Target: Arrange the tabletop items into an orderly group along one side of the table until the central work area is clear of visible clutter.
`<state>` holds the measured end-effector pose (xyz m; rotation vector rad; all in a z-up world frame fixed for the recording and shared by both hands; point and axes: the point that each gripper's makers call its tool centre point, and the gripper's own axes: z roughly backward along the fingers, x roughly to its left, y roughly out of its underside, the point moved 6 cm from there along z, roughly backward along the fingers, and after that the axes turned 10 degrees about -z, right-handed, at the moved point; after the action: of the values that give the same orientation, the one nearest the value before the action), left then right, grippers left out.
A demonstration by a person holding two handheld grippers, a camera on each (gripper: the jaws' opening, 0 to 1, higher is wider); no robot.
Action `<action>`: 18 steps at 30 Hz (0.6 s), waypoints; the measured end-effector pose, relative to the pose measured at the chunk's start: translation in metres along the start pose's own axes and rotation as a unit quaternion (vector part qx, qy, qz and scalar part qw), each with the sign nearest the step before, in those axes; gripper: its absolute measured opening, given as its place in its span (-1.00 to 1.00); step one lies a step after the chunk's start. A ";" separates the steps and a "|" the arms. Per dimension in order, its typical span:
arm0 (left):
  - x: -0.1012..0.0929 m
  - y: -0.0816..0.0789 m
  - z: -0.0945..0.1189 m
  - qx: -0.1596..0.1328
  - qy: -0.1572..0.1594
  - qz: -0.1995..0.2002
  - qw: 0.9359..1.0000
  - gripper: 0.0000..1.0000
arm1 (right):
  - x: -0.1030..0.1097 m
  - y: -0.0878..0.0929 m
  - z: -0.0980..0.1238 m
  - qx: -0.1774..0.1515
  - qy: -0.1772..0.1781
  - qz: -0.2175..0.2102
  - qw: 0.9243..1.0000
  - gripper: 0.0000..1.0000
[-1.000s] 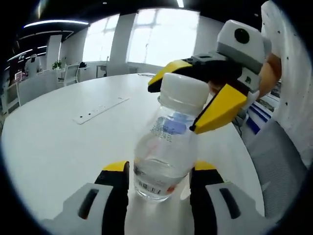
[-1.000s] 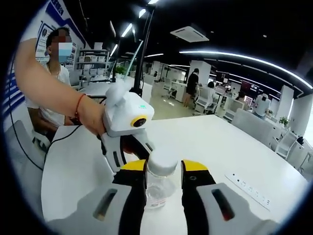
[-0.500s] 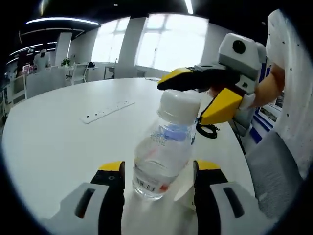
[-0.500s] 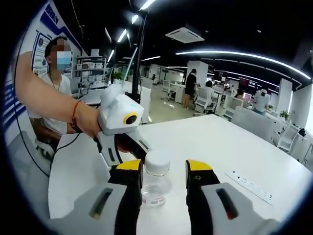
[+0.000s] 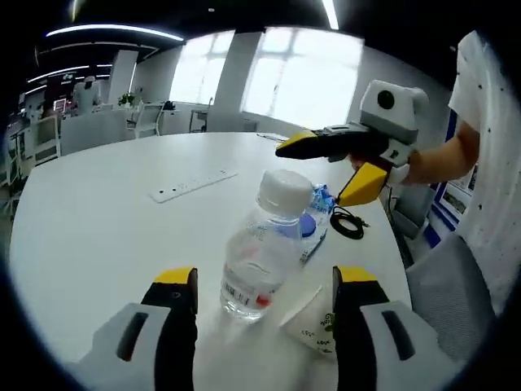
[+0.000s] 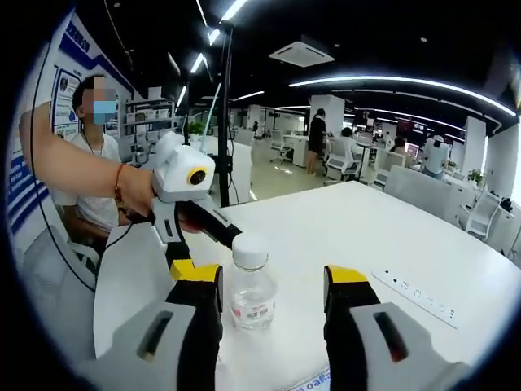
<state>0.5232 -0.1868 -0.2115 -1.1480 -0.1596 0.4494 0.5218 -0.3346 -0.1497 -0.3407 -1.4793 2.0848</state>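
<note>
A clear water bottle (image 5: pixel 262 259) with a white cap stands upright on the white round table (image 5: pixel 98 236). My left gripper (image 5: pixel 265 287) is open, its yellow-tipped jaws wide on either side of the bottle without touching it. The right gripper (image 5: pixel 313 173) hovers open beyond and above the cap. In the right gripper view the same bottle (image 6: pixel 250 289) stands between the open jaws of my right gripper (image 6: pixel 273 281), and the left gripper (image 6: pixel 205 244), held by a hand, sits just behind the bottle.
A white power strip (image 5: pixel 193 185) lies farther out on the table, also seen as the power strip (image 6: pixel 415 297). A blue packet (image 5: pixel 313 221), a black cable coil (image 5: pixel 348 225) and a white paper wrapper (image 5: pixel 313 324) lie right of the bottle. A grey chair (image 5: pixel 444 277) stands at the table edge.
The right gripper has let go of the bottle cap, opened and drawn back. The left gripper's jaws have widened and backed away from the bottle, which now stands alone.
</note>
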 end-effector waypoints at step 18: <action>-0.021 -0.011 0.032 -0.005 -0.045 0.030 0.999 0.52 | -0.011 0.023 0.029 0.049 -0.044 -0.020 0.998 0.20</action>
<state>0.4959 -0.1723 -0.1859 -1.1461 -0.2057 0.5548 0.5093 -0.3689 -0.1617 -0.1826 -1.4158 2.1560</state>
